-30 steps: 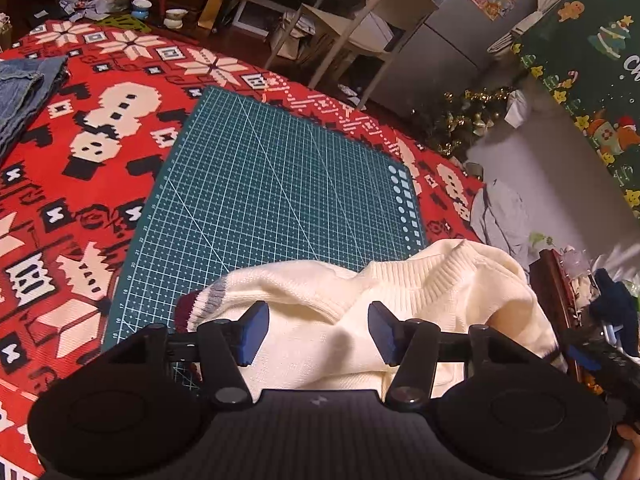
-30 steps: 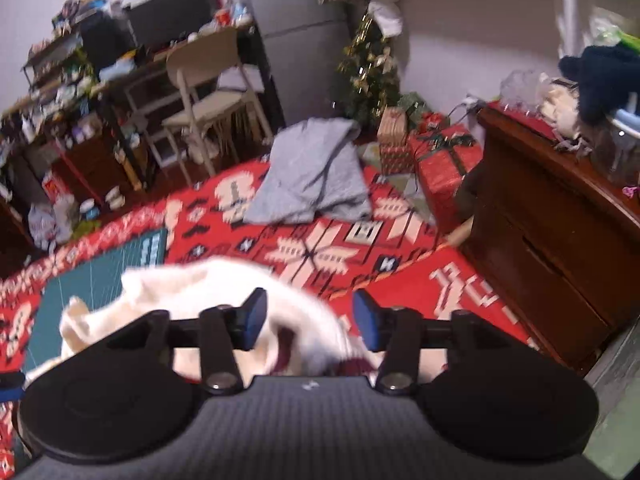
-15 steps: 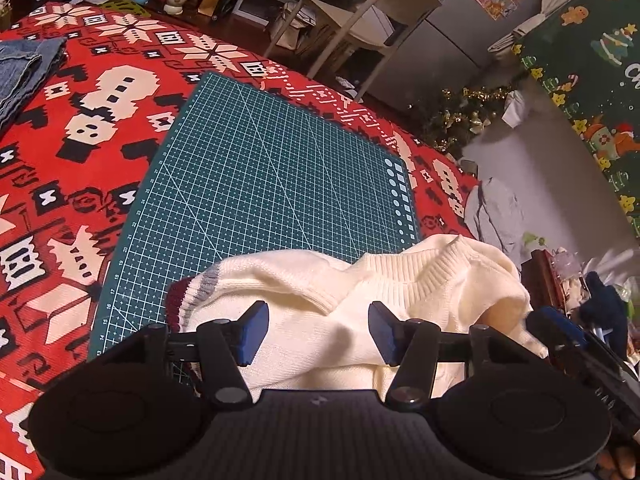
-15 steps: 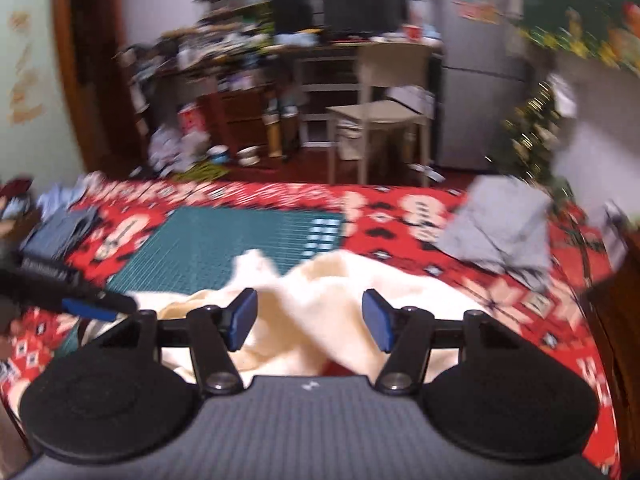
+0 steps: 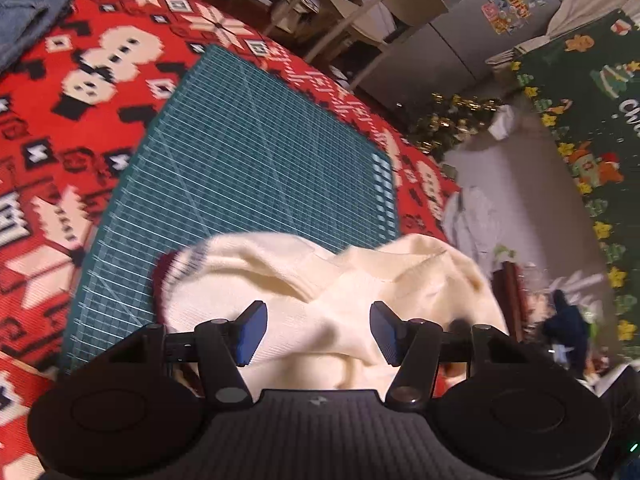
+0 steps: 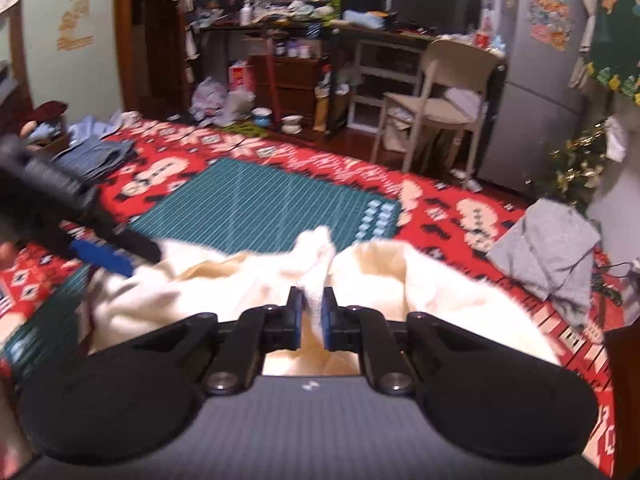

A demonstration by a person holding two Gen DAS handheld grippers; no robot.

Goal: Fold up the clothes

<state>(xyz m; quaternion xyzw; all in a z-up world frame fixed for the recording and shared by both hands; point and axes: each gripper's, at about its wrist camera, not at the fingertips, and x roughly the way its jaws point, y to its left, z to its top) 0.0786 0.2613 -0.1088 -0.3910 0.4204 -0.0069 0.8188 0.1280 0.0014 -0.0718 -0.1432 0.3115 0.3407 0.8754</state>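
Two grippers are engaged: the right gripper [image 6: 311,317] is closing on a pinch of cream sweater [image 6: 224,280] at lower centre; the left gripper [image 5: 318,330] is held spread above it. The fold should be lifted smoothly over the green mat [image 5: 256,168].

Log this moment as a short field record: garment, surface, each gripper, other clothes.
garment: cream sweater, crumpled, maroon-and-grey cuff showing
surface: green cutting mat on a red patterned blanket
right gripper: closing, fingers pinch a ridge of the sweater
left gripper: opening, hovers over the sweater, fingers apart
other clothes: grey garment and folded denim on the blanket
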